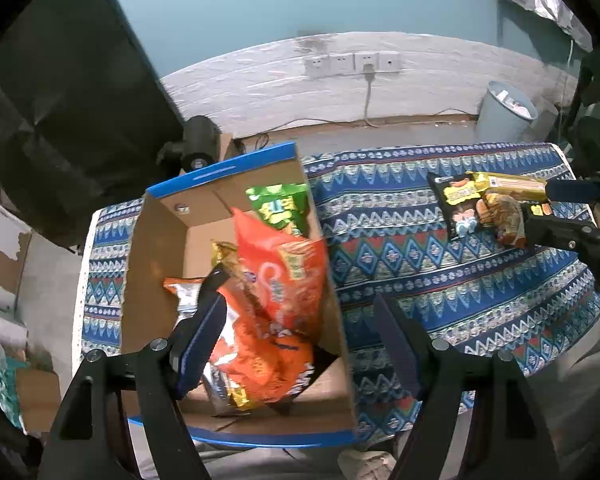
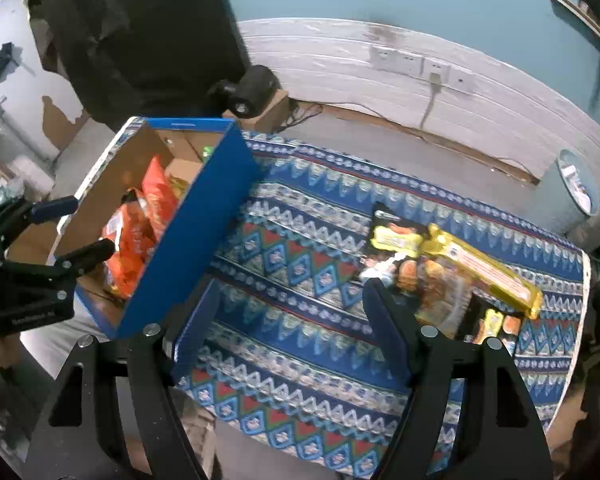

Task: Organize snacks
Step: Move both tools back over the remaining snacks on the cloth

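A blue-edged cardboard box (image 1: 156, 248) stands on the left of the patterned table and holds an orange snack bag (image 1: 284, 272), a green bag (image 1: 280, 208) and other packets. My left gripper (image 1: 300, 312) is open above the box's right wall, empty. On the right lie a black-and-yellow packet (image 2: 396, 236), a long yellow packet (image 2: 496, 272) and a brown wrapped snack (image 1: 504, 216). My right gripper (image 2: 292, 304) is open and empty over the cloth, left of these packets. It also shows in the left wrist view (image 1: 556, 208), and the box shows in the right wrist view (image 2: 188, 240).
The table carries a blue patterned cloth (image 1: 400, 240). A pale bin (image 1: 504, 108) stands on the floor behind the table's right end. A black lamp-like device (image 1: 196, 140) sits on a box behind the table. Wall sockets (image 1: 352, 64) and a cable are behind.
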`<action>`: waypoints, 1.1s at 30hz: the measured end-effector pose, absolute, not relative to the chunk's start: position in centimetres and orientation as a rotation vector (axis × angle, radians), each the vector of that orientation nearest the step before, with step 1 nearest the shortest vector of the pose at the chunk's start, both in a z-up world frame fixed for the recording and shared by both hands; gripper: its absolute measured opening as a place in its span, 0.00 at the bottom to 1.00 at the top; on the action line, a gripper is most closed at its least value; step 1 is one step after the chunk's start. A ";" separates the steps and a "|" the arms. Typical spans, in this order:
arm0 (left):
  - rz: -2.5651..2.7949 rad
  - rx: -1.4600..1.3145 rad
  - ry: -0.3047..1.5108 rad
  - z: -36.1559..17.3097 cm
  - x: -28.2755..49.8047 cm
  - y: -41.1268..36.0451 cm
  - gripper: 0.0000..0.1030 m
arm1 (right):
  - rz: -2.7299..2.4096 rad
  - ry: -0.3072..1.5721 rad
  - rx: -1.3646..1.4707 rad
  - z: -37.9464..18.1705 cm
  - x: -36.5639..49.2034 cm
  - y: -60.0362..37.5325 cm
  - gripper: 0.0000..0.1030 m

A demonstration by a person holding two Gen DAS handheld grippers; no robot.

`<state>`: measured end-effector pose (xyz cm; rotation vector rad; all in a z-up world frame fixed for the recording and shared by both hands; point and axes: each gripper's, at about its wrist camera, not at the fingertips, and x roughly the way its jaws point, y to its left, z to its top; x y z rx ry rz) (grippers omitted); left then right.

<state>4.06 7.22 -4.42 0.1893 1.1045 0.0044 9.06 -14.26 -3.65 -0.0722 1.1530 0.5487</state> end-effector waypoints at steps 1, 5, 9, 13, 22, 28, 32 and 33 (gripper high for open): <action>0.001 0.191 1.104 -4.4 4.1 6.8 0.75 | 0.545 1.152 -0.070 -3.6 9.0 -14.6 0.73; -0.016 0.200 1.100 -4.2 4.4 5.2 0.78 | 0.528 1.145 -0.049 -3.5 9.0 -17.1 0.74; -0.035 0.228 1.088 -4.1 4.7 3.1 0.79 | 0.495 1.146 -0.035 -3.8 9.0 -19.7 0.74; -0.054 0.250 1.084 -4.4 5.1 1.4 0.84 | 0.463 1.150 -0.013 -4.2 9.2 -22.2 0.74; -0.118 0.269 1.122 -5.8 6.6 -2.8 0.84 | 0.364 1.173 -0.018 -6.1 9.8 -26.8 0.74; -0.157 0.257 1.139 -6.7 7.3 -5.1 0.84 | 0.313 1.205 -0.001 -7.6 10.5 -29.5 0.75; -0.163 0.273 1.147 -7.6 7.9 -6.2 0.84 | 0.283 1.227 0.005 -8.8 11.1 -30.9 0.75; -0.165 0.276 1.152 -7.9 8.0 -6.5 0.84 | 0.273 1.235 0.010 -9.1 11.3 -31.3 0.75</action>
